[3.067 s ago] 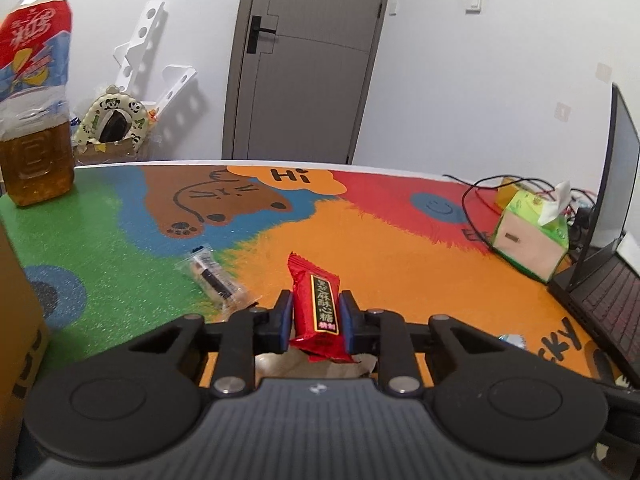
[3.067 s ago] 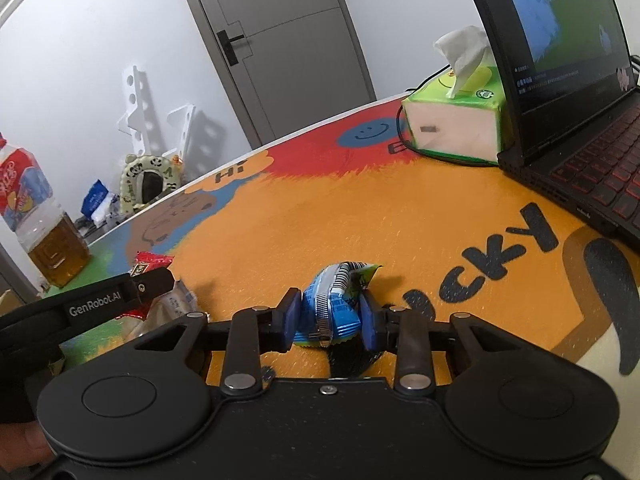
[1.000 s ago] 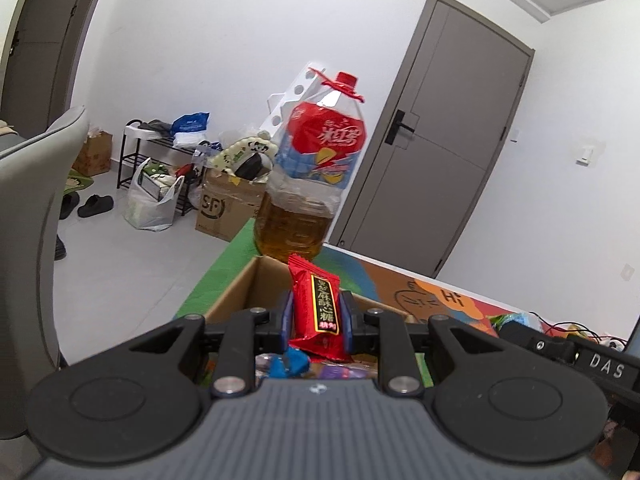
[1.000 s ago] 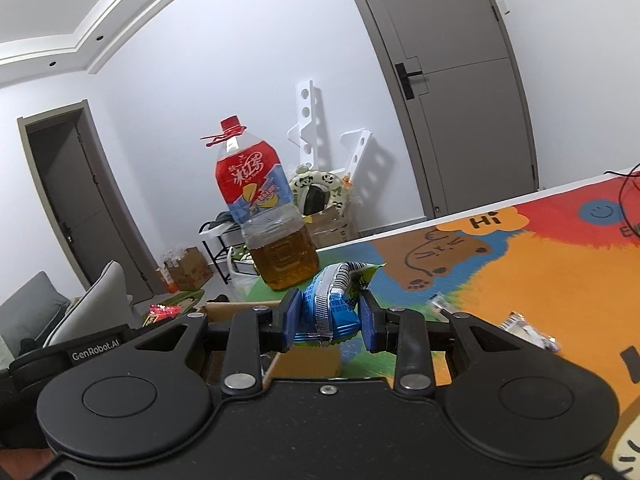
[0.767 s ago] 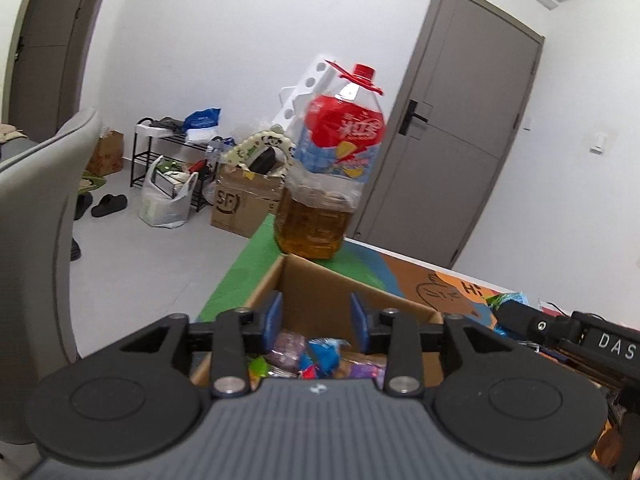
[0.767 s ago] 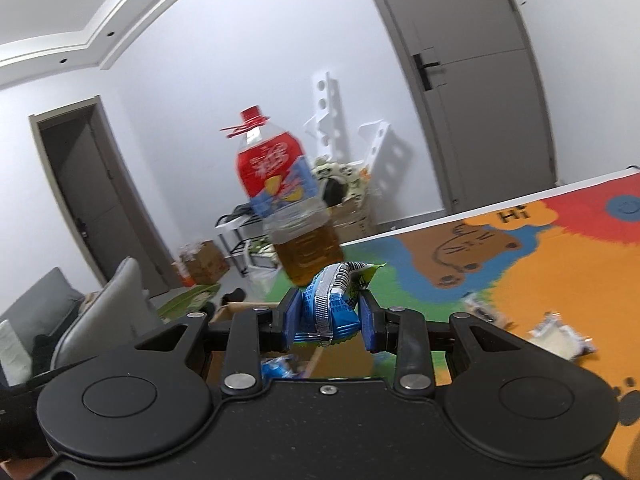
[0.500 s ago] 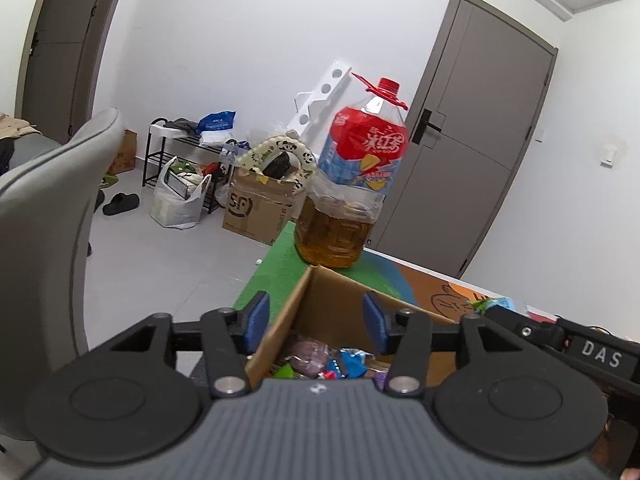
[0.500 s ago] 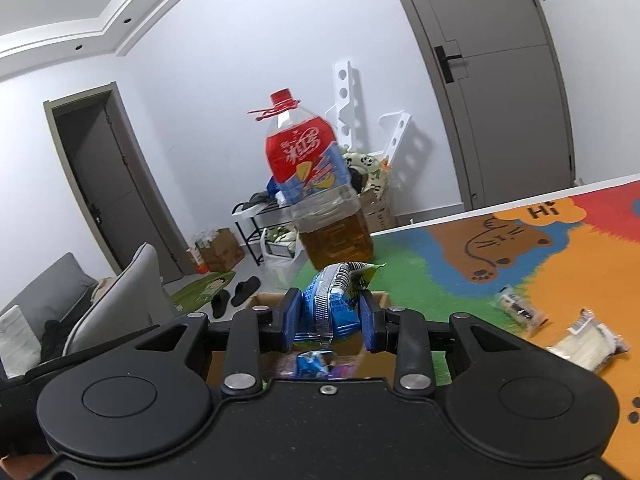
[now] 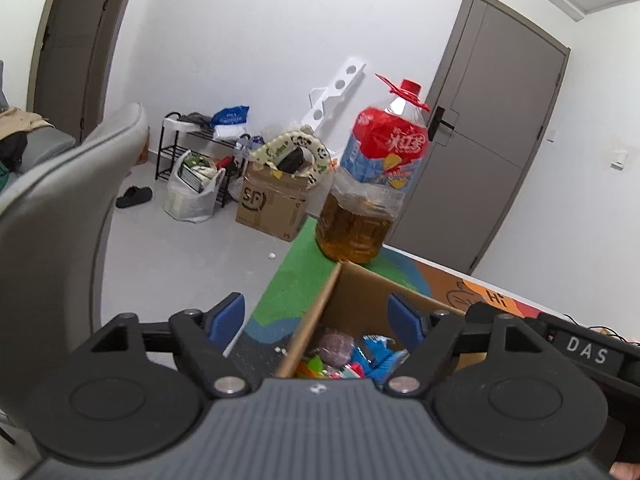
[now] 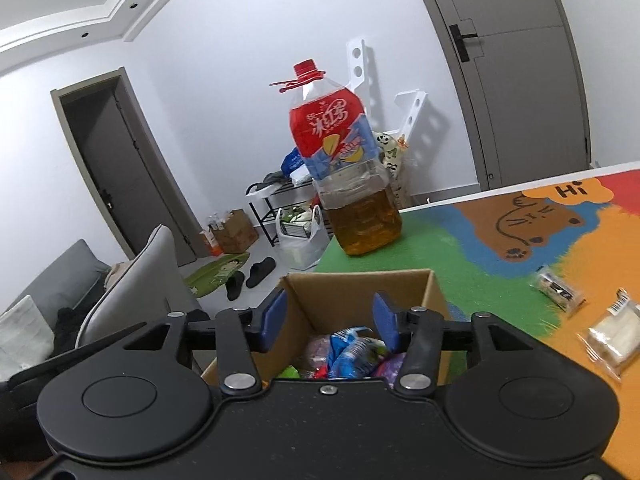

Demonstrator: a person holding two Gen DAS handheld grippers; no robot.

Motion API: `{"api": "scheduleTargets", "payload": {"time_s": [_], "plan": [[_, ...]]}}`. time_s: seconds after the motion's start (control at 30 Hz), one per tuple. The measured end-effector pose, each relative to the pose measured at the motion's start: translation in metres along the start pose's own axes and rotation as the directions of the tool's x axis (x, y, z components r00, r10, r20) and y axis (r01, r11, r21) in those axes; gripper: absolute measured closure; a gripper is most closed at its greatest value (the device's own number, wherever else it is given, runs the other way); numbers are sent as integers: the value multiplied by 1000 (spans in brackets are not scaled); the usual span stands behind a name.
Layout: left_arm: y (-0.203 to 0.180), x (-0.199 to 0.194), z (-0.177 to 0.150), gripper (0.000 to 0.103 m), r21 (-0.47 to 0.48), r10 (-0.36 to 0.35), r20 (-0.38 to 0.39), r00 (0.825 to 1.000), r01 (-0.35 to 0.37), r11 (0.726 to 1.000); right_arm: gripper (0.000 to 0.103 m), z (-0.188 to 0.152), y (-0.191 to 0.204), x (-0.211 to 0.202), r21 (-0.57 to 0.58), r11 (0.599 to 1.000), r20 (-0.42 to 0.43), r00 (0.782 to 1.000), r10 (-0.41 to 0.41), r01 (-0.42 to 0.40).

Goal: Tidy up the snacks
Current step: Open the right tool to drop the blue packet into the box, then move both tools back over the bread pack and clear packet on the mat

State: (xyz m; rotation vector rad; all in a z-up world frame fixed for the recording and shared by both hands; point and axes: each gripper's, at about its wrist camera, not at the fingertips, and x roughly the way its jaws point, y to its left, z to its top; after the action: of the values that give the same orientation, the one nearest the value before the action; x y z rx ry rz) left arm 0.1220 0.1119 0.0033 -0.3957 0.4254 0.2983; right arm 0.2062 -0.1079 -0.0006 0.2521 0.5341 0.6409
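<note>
With both the left gripper [image 9: 316, 316] and right gripper [image 10: 329, 318] spread wide and empty above the brown cardboard box [image 10: 434, 286], wrapped snacks [image 10: 352, 350] lie inside; two clear-wrapped packets [image 10: 610, 330] remain right of it, so lift clear before turning.

Both claws, which gripped snacks over the tabletop three seconds ago, now stand spread and bare above the cardboard box [image 10: 434, 292]. The left claw [image 9: 316, 318] let go of its red packet first; the right claw [image 10: 329, 317] has just dropped the blue packet [image 10: 352, 350] among the snacks inside.
</note>
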Motion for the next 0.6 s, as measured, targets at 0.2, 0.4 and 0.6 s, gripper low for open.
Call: {"api": "scheduleTargets", "payload": {"time_s": [0.2,0.4,0.6], "plan": [[-17,-2,-4,17,35,-41,-6,999,41,999,34,1,-12,-14,-12,999,21,999,-44,44],[-38,1,-14,14,73,-59,-44,997,63,995,33,1,-39,-28,20,995,15,996,-94,93],[-62,2,-22,14,104,-86,-67,994,92,990,29,-1,-63,-42,43,992,13,993,-121,121]]}}
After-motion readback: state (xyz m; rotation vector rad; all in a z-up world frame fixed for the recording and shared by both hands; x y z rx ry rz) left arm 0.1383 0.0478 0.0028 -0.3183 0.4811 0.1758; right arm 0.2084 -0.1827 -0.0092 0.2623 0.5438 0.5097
